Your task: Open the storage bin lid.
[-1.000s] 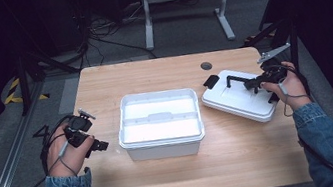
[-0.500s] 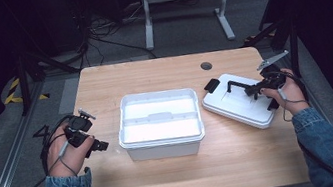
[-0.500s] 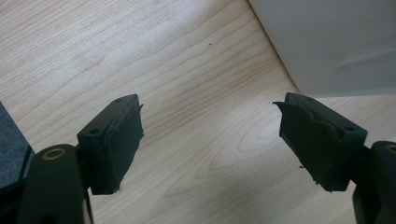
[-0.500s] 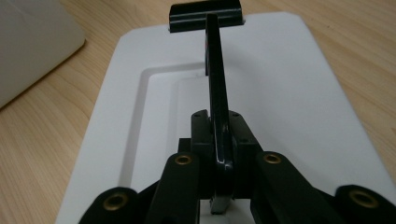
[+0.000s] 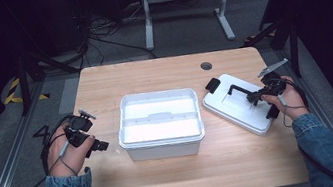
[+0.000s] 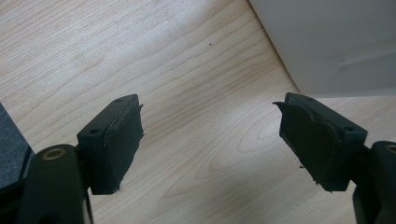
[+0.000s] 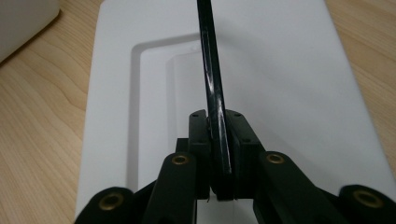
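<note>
my right gripper [image 7: 218, 135] pinches the lid's black handle [image 7: 211, 84]; left gripper [image 6: 210, 140] gapes empty.
only the high view shows the open white bin [image 5: 160, 123] at centre frame, beside the flat white lid [image 5: 237, 105].

Left gripper [image 6: 210, 140] agape; right gripper [image 7: 219, 140] clamped.
</note>
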`<state>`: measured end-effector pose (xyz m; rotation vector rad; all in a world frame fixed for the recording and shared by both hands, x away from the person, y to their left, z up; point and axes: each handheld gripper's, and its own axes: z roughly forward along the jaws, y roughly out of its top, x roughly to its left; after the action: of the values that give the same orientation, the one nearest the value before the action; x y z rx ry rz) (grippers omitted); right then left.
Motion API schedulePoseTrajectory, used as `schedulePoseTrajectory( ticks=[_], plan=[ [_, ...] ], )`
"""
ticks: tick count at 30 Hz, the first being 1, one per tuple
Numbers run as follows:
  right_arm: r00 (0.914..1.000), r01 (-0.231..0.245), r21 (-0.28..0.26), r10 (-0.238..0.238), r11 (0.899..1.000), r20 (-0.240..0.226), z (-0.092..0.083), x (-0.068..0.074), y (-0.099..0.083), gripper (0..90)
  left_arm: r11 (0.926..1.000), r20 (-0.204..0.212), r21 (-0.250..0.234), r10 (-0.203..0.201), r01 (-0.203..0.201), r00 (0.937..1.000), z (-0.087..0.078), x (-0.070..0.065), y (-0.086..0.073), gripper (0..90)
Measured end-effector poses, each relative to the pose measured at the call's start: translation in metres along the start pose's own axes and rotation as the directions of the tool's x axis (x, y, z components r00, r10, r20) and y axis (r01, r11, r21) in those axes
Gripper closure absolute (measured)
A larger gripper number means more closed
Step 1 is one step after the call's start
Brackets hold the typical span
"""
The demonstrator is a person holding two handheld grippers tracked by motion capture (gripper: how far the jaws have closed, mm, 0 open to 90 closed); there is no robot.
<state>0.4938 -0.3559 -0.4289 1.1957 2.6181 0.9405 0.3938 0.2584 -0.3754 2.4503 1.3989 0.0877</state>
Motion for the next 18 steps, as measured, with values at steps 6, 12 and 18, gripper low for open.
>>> schedulePoseTrajectory(
  ticks=[6,12,18],
  plan=[
    [1.0000,-0.007,-0.014,0.007,1.000,-0.005,0.001,-0.001,-0.003,77.7,1.0000,0.001,0.002,0.001,-0.001,1.0000,0.000,0.000,0.000,21.8],
    [0.9997,-0.014,-0.033,0.015,0.999,0.021,-0.002,-0.001,-0.001,60.5,0.9999,0.002,-0.005,-0.015,0.015,0.9999,-0.001,-0.001,-0.002,21.8],
    [0.9985,-0.032,-0.095,0.037,0.995,0.041,-0.018,-0.003,0.003,51.8,0.9998,0.005,0.001,-0.017,0.017,0.9998,-0.001,-0.001,-0.004,21.7]
  ],
)
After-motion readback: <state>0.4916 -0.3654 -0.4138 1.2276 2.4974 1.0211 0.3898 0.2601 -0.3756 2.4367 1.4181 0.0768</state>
